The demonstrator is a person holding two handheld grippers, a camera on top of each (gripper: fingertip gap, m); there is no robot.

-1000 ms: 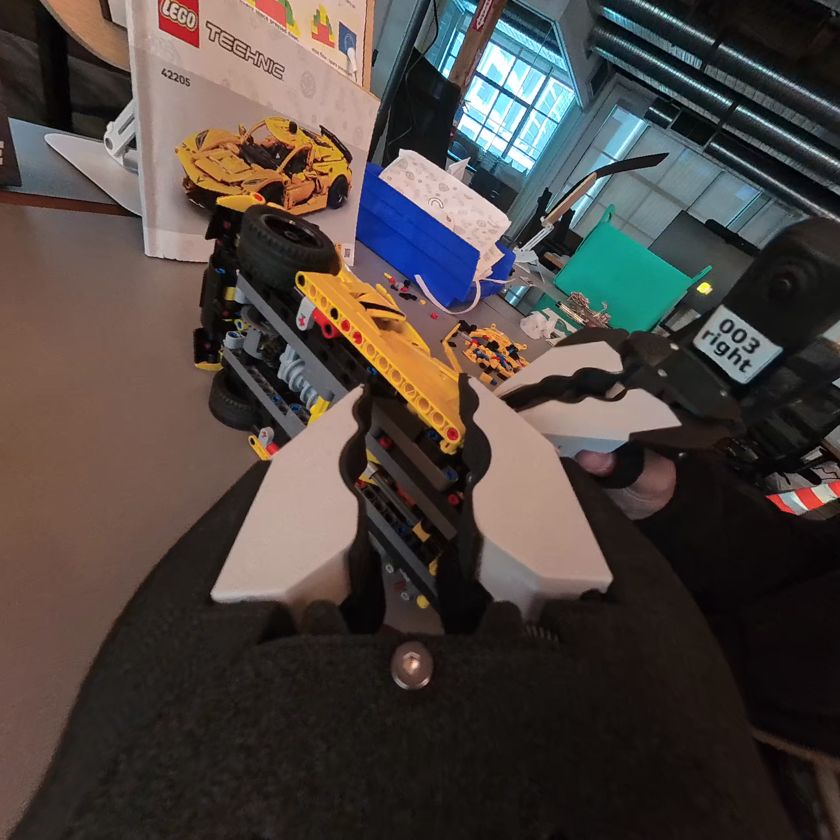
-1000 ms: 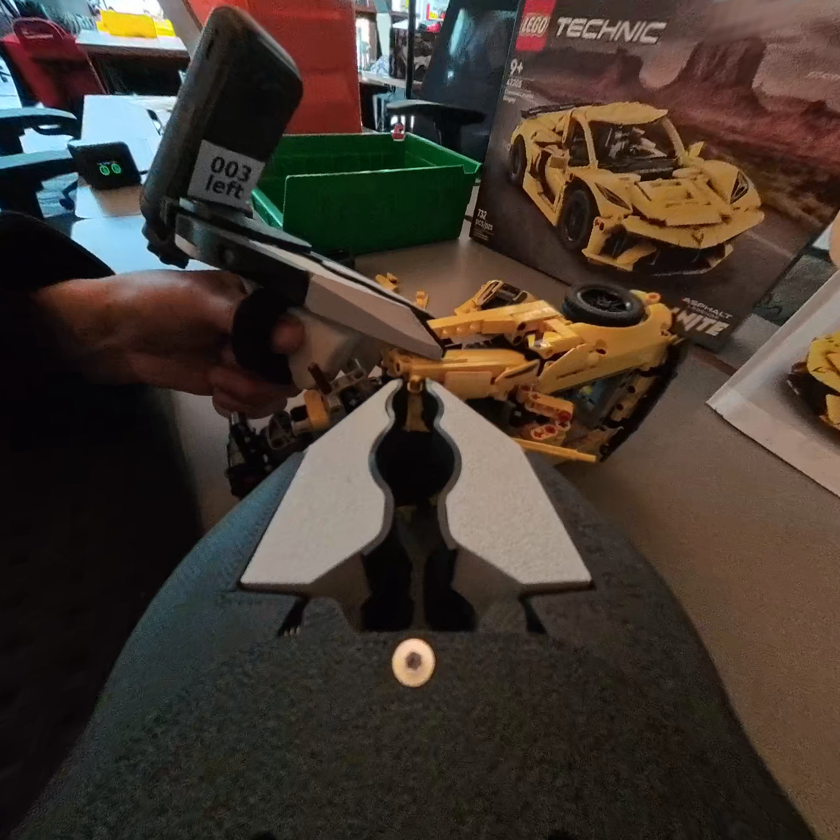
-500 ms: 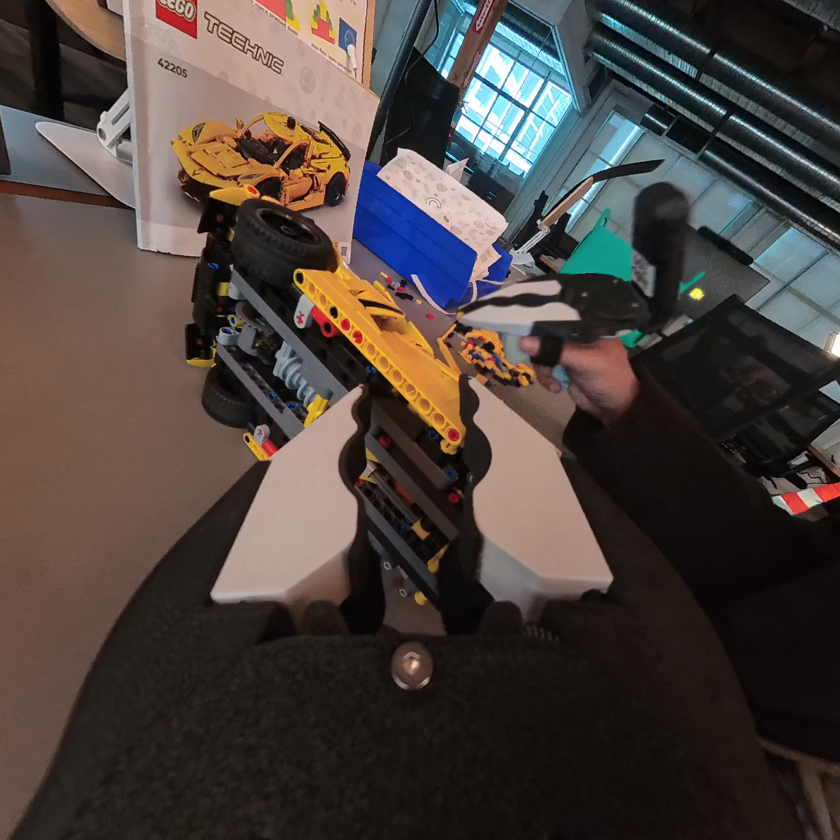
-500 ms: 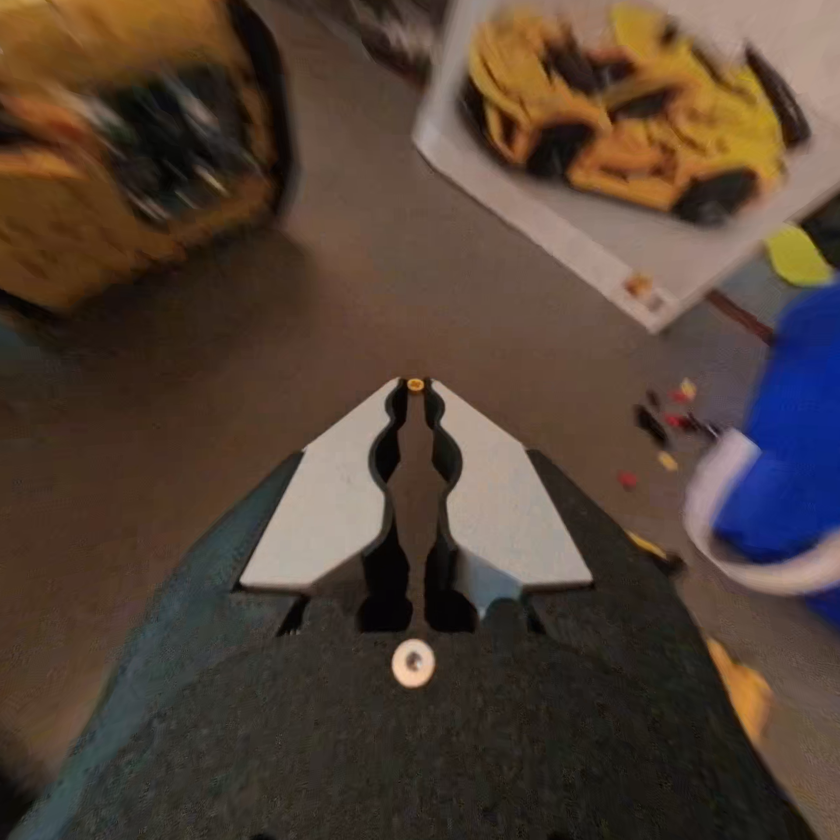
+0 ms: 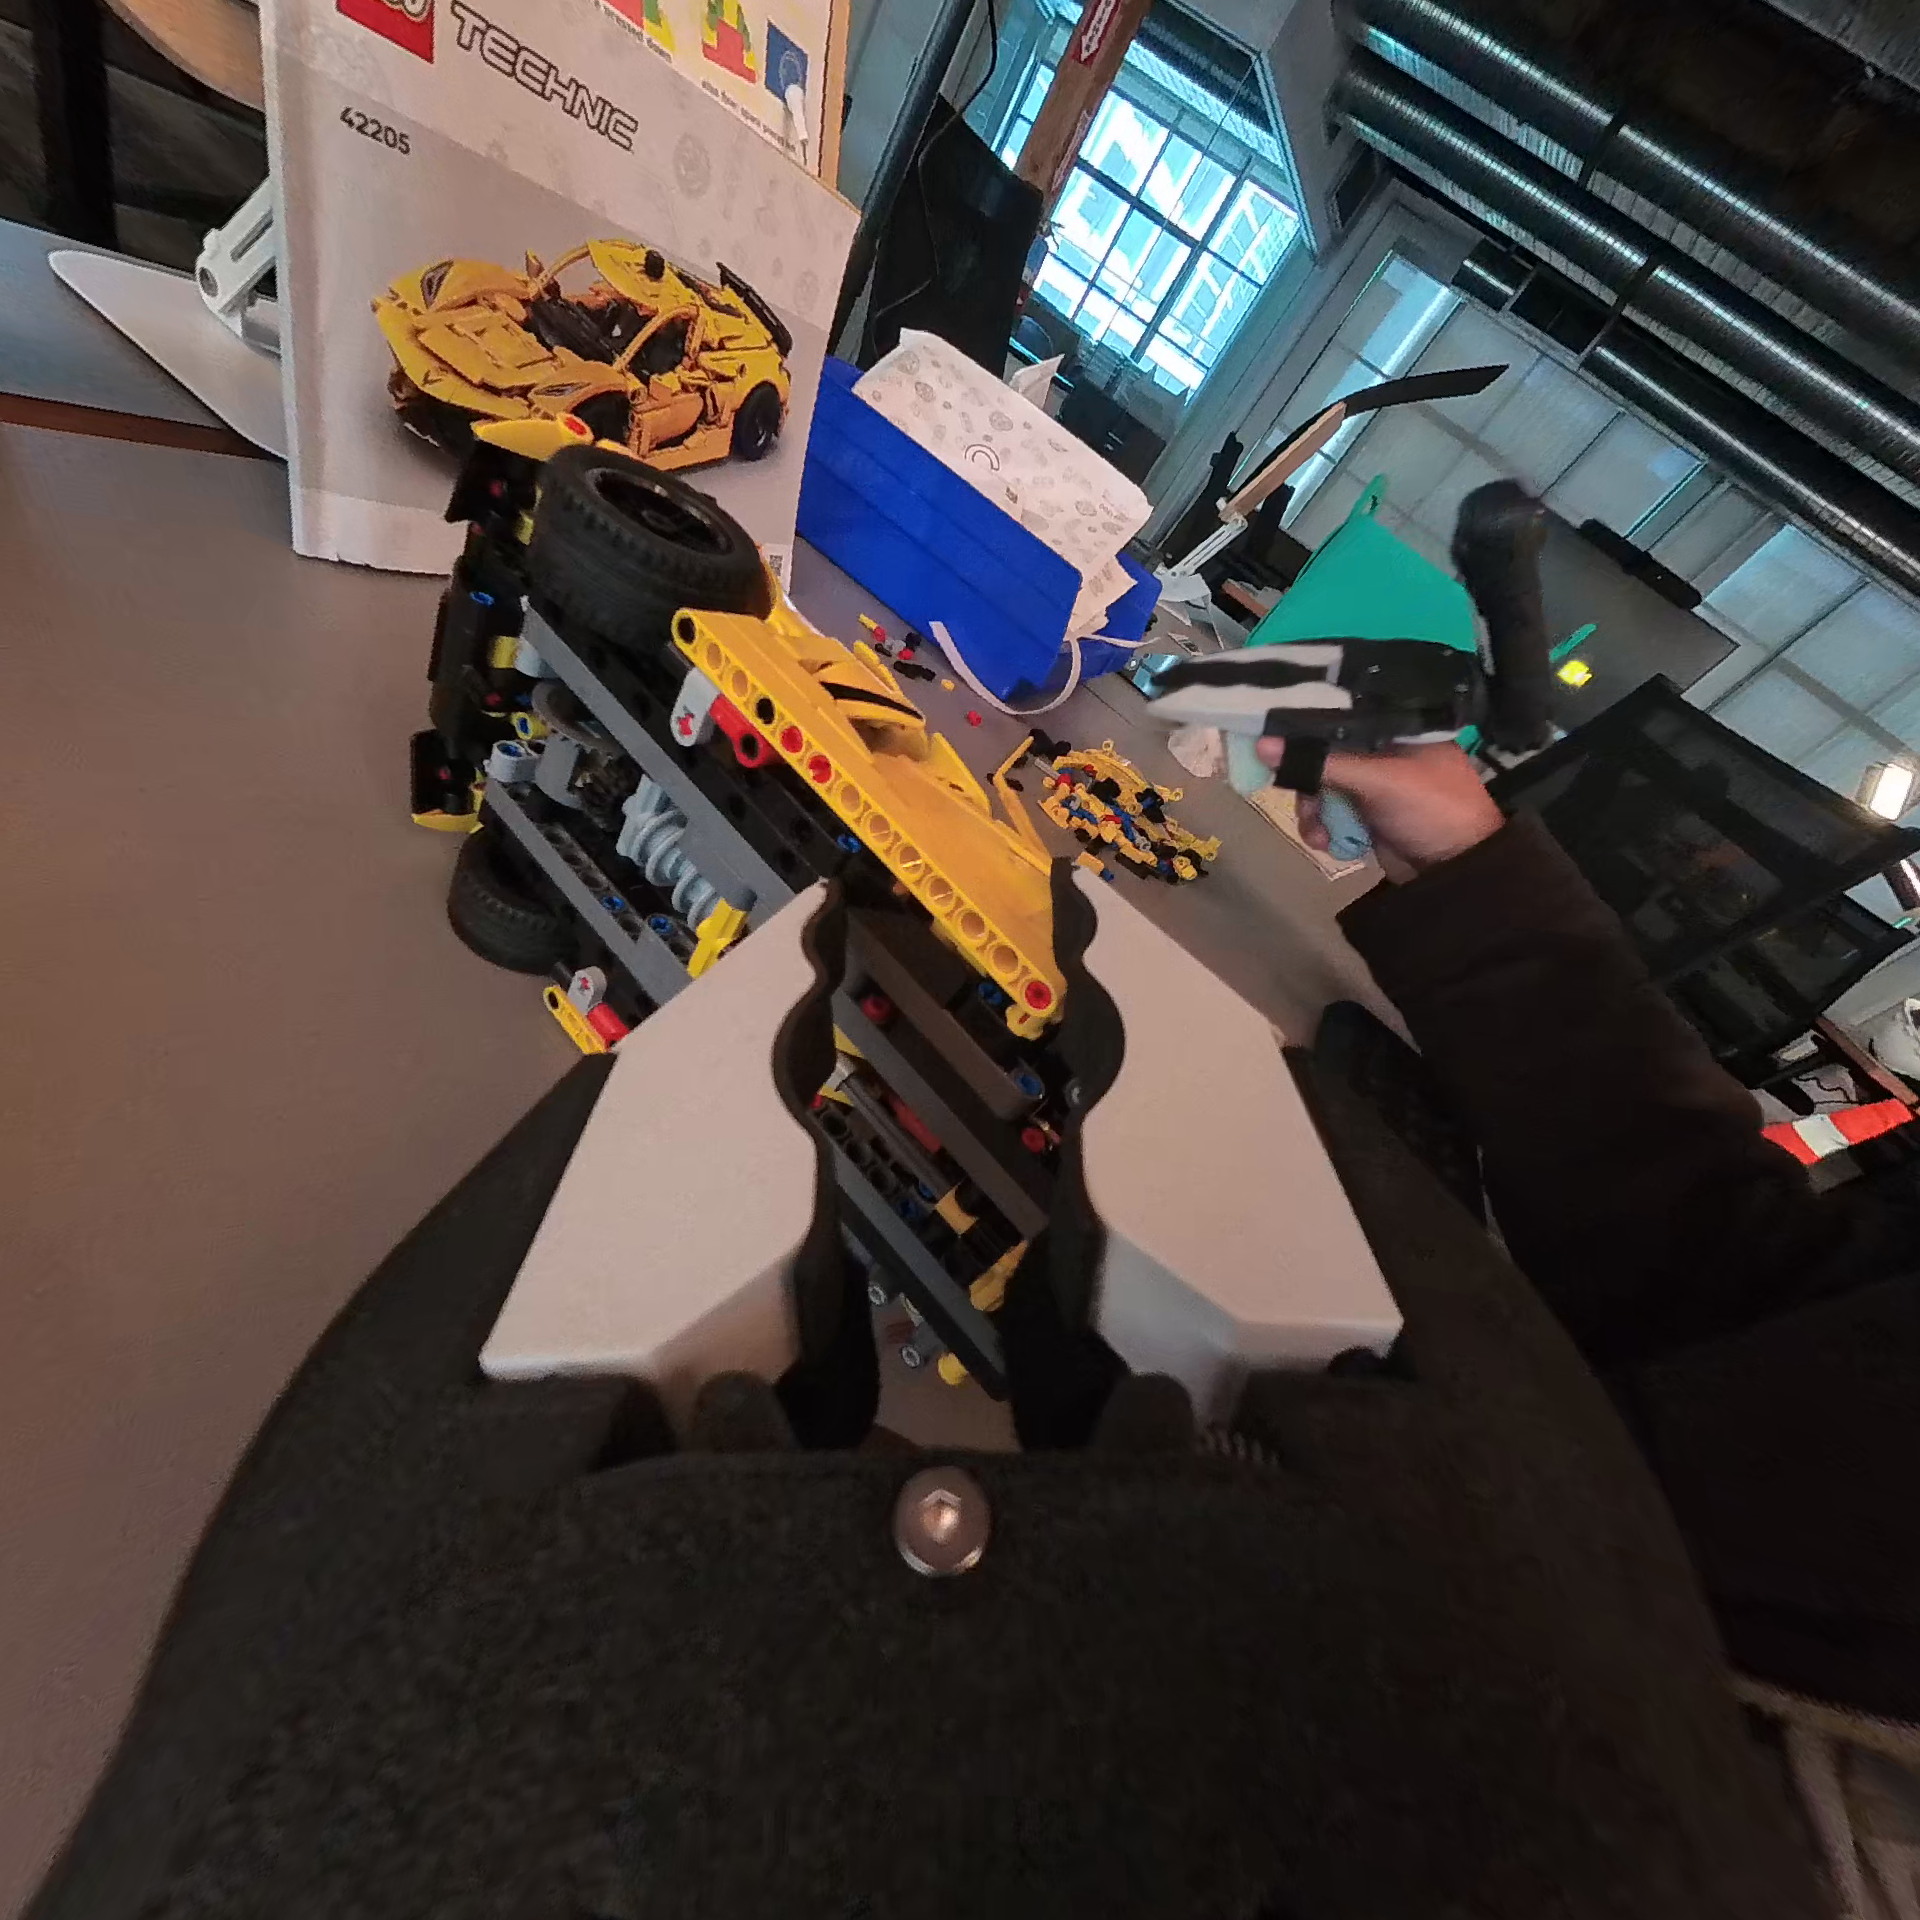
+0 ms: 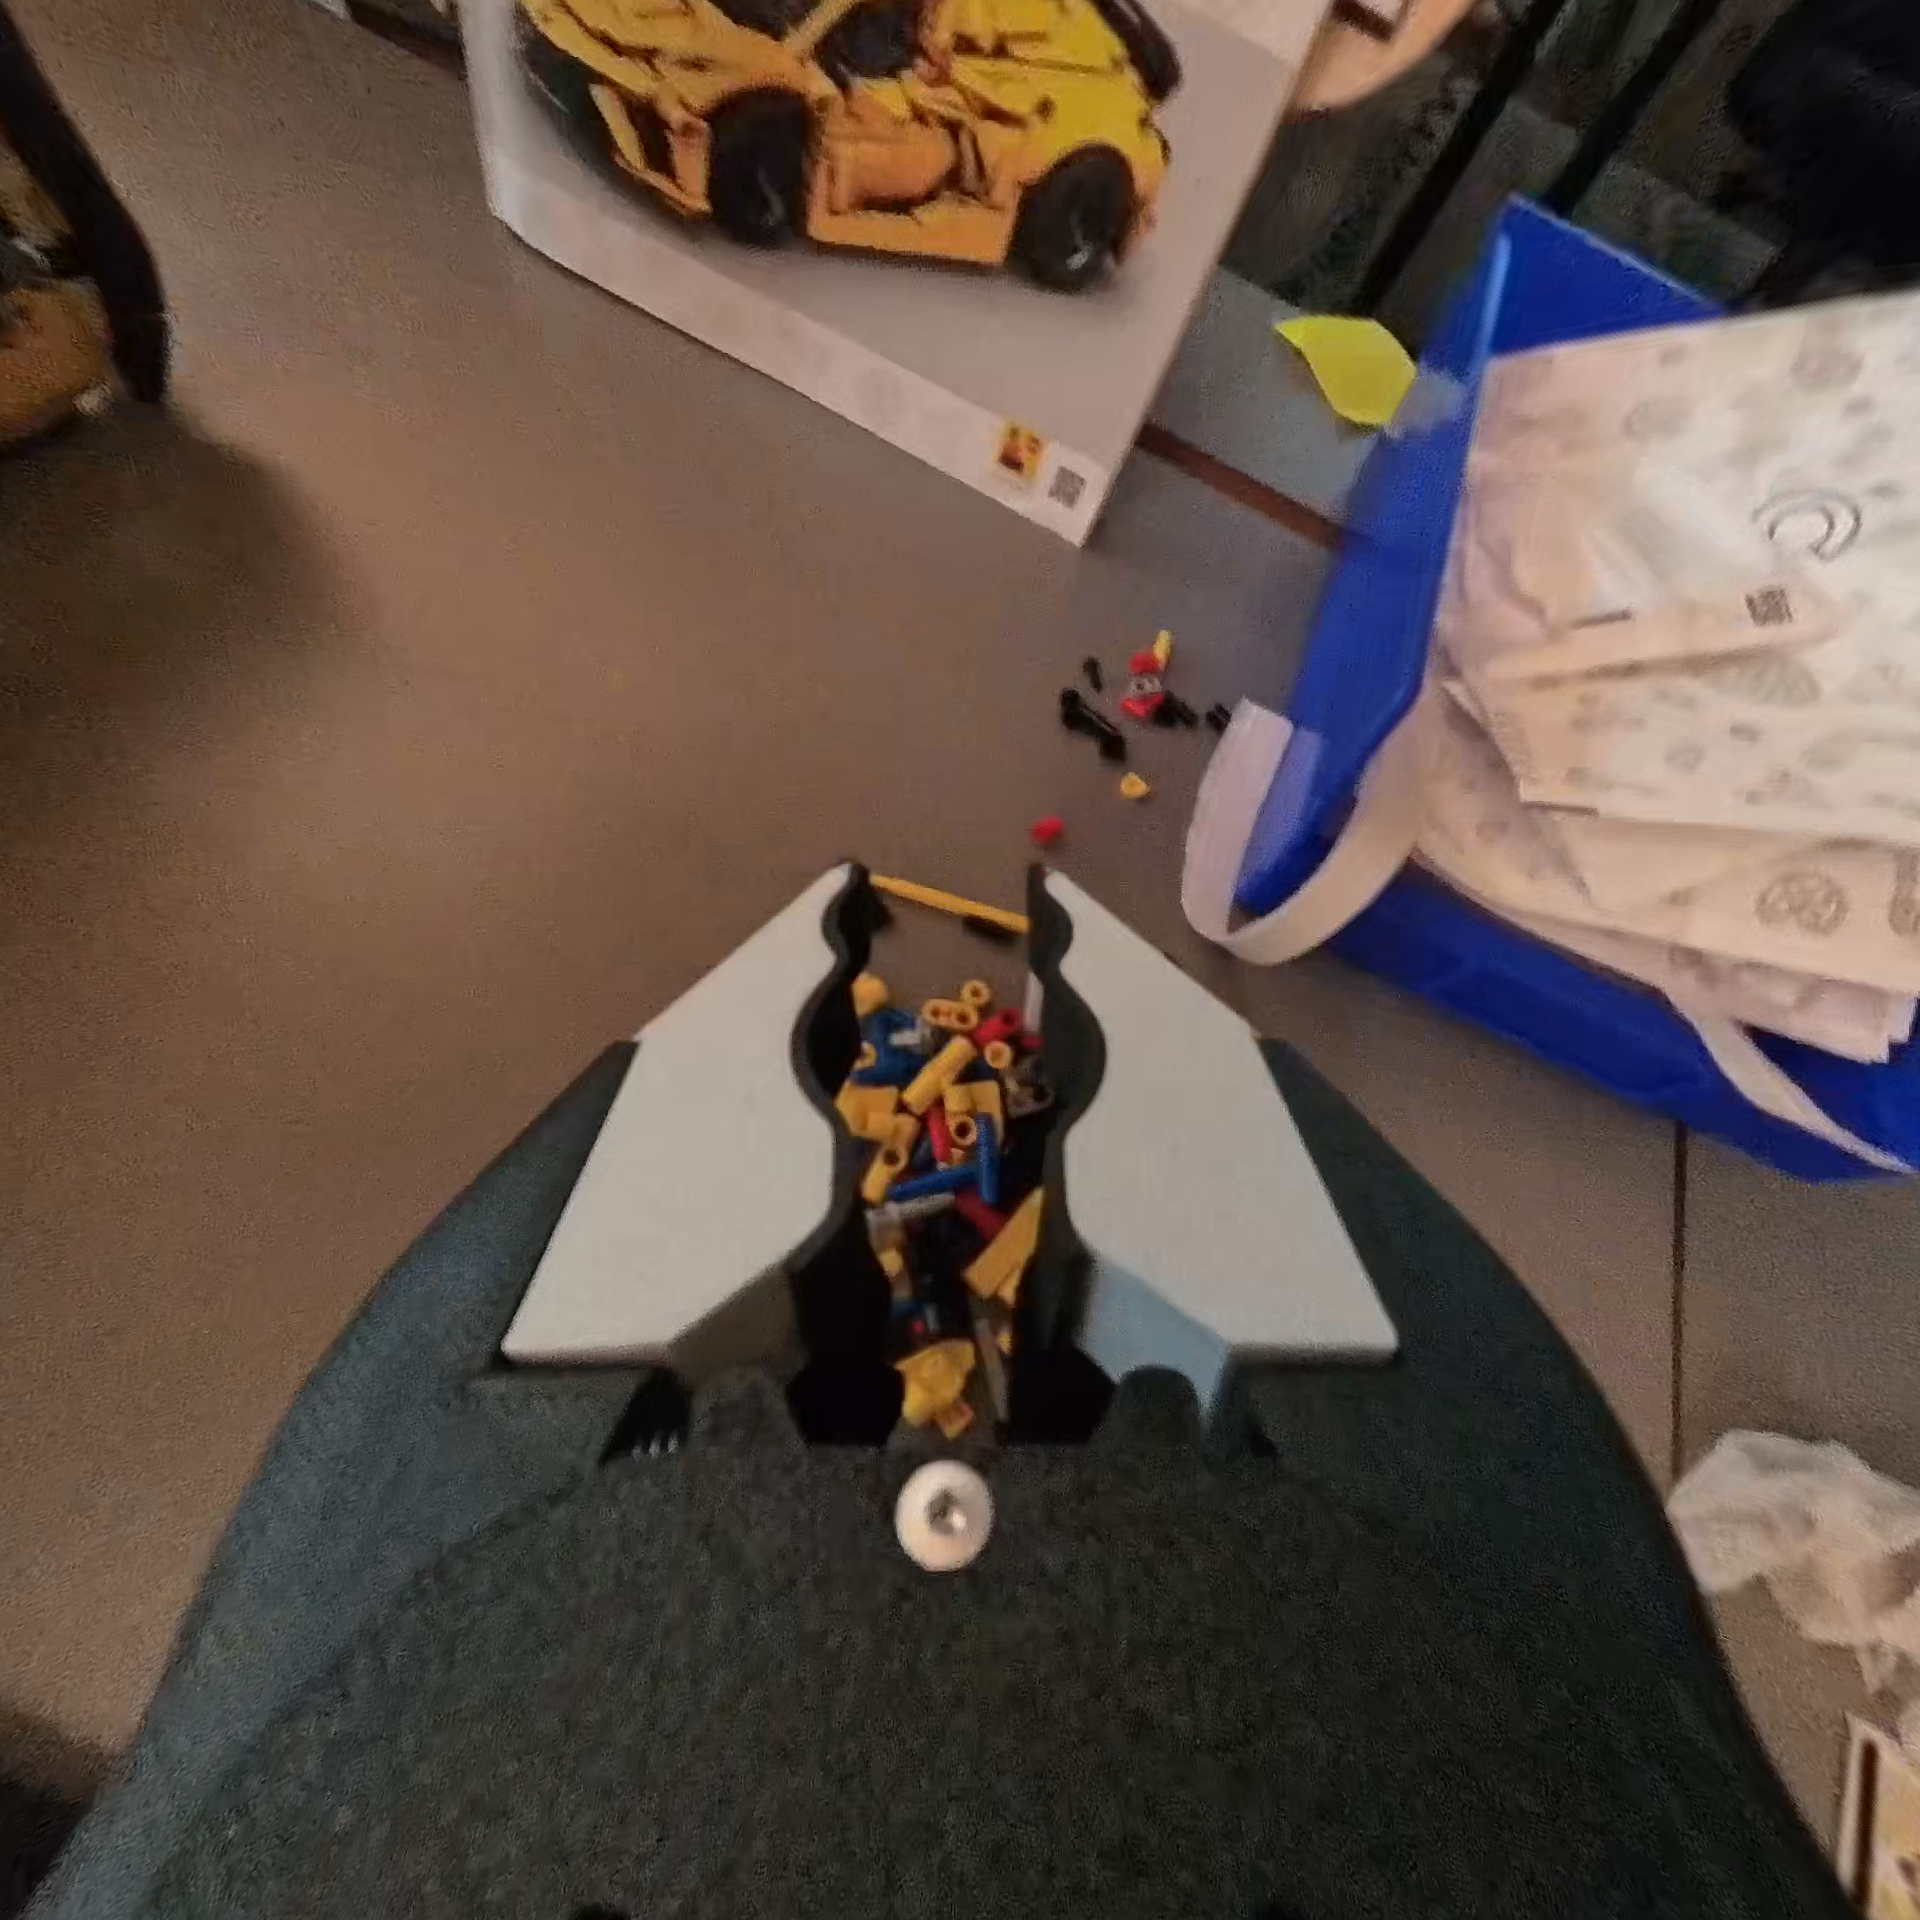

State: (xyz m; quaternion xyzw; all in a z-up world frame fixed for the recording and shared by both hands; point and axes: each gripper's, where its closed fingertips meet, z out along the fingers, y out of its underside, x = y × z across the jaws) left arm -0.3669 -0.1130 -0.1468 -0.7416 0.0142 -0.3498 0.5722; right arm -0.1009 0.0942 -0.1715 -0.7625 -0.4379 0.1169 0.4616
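Observation:
My left gripper (image 5: pixel 940 896) is shut on a yellow and black brick-built car (image 5: pixel 727 748). The car lies on its side on the grey-brown table (image 5: pixel 208 831), underside towards me, with one black wheel (image 5: pixel 644 540) on top. My right gripper (image 6: pixel 945 878) is open and empty, hovering over a small pile of loose yellow, blue, red and black parts (image 6: pixel 945 1122). A thin yellow rod (image 6: pixel 935 899) lies just past its tips. In the left wrist view the right gripper (image 5: pixel 1174 691) is held by a hand above that pile (image 5: pixel 1127 816), to the right of the car.
An instruction booklet with a yellow car picture (image 5: pixel 540 260) stands propped behind the car and also shows in the right wrist view (image 6: pixel 831 208). A blue bin of paper bags (image 6: pixel 1382 644) sits right of it, with scattered small parts (image 6: pixel 1132 696) beside it. A crumpled tissue (image 6: pixel 1829 1538) lies at right. Spacing between my two grippers at the tips: around 35 cm. Between my right fingertips and the thin yellow rod (image 6: pixel 935 899) there is roughly 9 cm.
The right gripper left the car, swung right over the parts pile and opened. The small yellow piece pinched at its tips half a second ago is gone. The left gripper kept hold of the car.

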